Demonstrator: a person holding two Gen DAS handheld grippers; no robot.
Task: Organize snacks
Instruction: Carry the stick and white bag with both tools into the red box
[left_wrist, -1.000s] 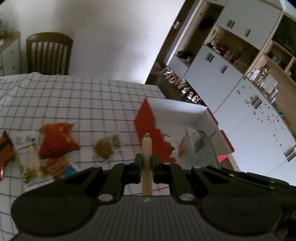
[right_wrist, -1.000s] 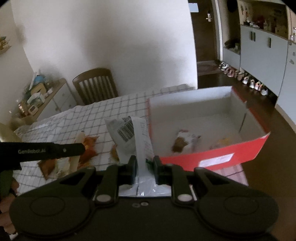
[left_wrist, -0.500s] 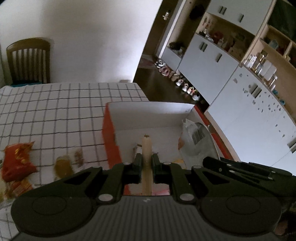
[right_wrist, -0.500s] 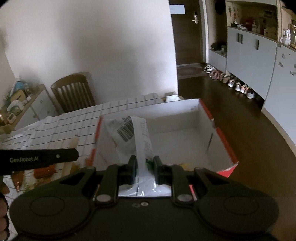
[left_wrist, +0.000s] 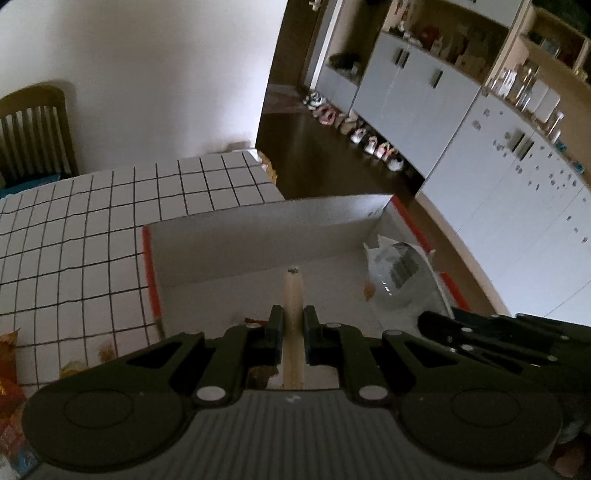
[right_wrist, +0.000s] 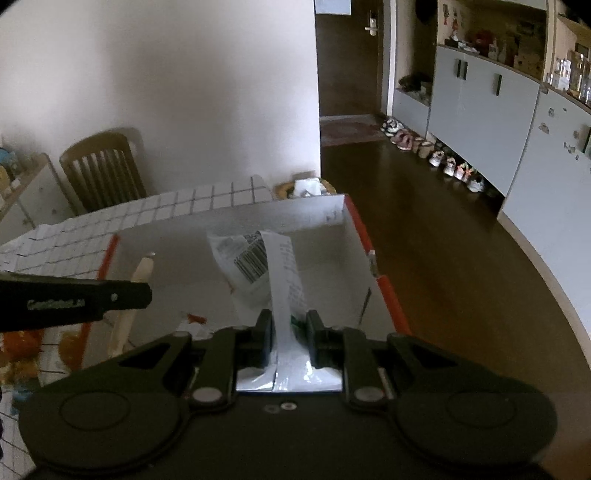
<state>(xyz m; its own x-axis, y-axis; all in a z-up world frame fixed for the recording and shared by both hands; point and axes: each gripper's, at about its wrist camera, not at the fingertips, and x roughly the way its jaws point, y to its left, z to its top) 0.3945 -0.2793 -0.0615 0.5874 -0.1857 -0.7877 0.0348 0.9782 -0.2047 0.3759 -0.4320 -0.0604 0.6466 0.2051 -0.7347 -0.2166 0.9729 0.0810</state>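
Note:
A red cardboard box with a white inside (left_wrist: 258, 236) stands at the table's end; it also shows in the right wrist view (right_wrist: 325, 218). My left gripper (left_wrist: 293, 325) is shut on a thin cream snack stick (left_wrist: 293, 291), held above the box's inside. The stick shows in the right wrist view (right_wrist: 142, 269) too. My right gripper (right_wrist: 290, 332) is shut on a white snack bag with a barcode (right_wrist: 266, 266), held over the box. The bag shows in the left wrist view (left_wrist: 399, 273). A few small snacks (right_wrist: 192, 319) lie on the box floor.
The table has a white checked cloth (left_wrist: 74, 229). Red and orange snack packets (right_wrist: 22, 350) lie on it left of the box. A wooden chair (right_wrist: 107, 166) stands at the far side. Cupboards (right_wrist: 480, 103) and a row of shoes (right_wrist: 436, 155) line the right wall.
Both grippers have moved right and forward with their snacks, from above the table's loose packets to above the box's inside. Both stay shut.

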